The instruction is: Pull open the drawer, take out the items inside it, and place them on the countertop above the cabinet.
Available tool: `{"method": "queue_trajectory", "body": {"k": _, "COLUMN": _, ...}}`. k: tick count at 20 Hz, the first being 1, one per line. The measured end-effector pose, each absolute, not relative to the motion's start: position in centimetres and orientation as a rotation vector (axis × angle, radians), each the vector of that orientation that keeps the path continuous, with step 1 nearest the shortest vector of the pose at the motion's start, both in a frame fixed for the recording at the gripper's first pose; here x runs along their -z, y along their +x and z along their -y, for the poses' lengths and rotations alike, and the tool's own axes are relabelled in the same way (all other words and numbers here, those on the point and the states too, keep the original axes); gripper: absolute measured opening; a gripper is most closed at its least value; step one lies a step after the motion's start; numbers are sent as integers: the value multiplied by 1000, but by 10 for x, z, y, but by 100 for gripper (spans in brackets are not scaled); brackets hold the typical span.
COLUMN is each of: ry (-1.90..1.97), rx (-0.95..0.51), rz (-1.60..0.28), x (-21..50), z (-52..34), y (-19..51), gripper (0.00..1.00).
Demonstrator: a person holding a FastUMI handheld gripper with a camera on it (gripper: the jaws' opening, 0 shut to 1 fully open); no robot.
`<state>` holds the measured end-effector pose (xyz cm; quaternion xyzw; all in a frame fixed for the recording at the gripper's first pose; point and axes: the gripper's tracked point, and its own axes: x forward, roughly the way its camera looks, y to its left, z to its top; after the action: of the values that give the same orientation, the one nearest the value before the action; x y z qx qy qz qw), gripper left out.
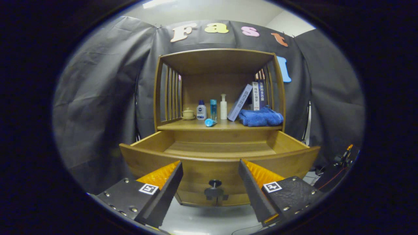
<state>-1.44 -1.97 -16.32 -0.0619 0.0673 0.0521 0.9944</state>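
The hand-held gripper (210, 171) is spread wide and holds nothing, with the one drawer (215, 153) pulled out just beyond its fingers and the round knob (214, 183) between them. On the worktop (225, 125) stand one small pot (188, 113), three bottles (213, 109), one blue tube (210, 122) lying down, three books (251, 98) and one blue towel (261, 118) on the far right.

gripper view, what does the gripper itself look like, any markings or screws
The gripper has two wedge-shaped fingers with ribbed inner faces. Each sits on a dark block studded with small round screws and carries a square black-and-white tag. The fingers stand apart, holding nothing.
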Motion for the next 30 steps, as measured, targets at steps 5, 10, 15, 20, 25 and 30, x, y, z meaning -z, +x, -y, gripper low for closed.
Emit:
{"method": "queue_trajectory", "body": {"k": 5, "ry": -165, "rx": -63, "rz": -145, "x": 203, "z": 26, "y": -15, "gripper": 100}}
{"method": "queue_trajectory", "body": {"k": 10, "ry": -150, "rx": -59, "rz": -203, "x": 235, "z": 25, "y": 4, "gripper": 100}}
{"method": "queue_trajectory", "body": {"k": 15, "ry": -97, "rx": -10, "rz": -224, "x": 247, "z": 34, "y": 26, "gripper": 100}}
{"method": "queue_trajectory", "body": {"k": 20, "ry": -118, "rx": -2, "rz": -234, "x": 253, "z": 34, "y": 29, "gripper": 100}}
{"method": "queue_trajectory", "body": {"k": 25, "ry": -103, "rx": -19, "rz": -255, "x": 254, "z": 30, "y": 48, "gripper": 99}}
{"method": "queue_trajectory", "body": {"k": 30, "ry": -105, "rx": -26, "rz": -260, "x": 253, "z": 28, "y": 83, "gripper": 99}}
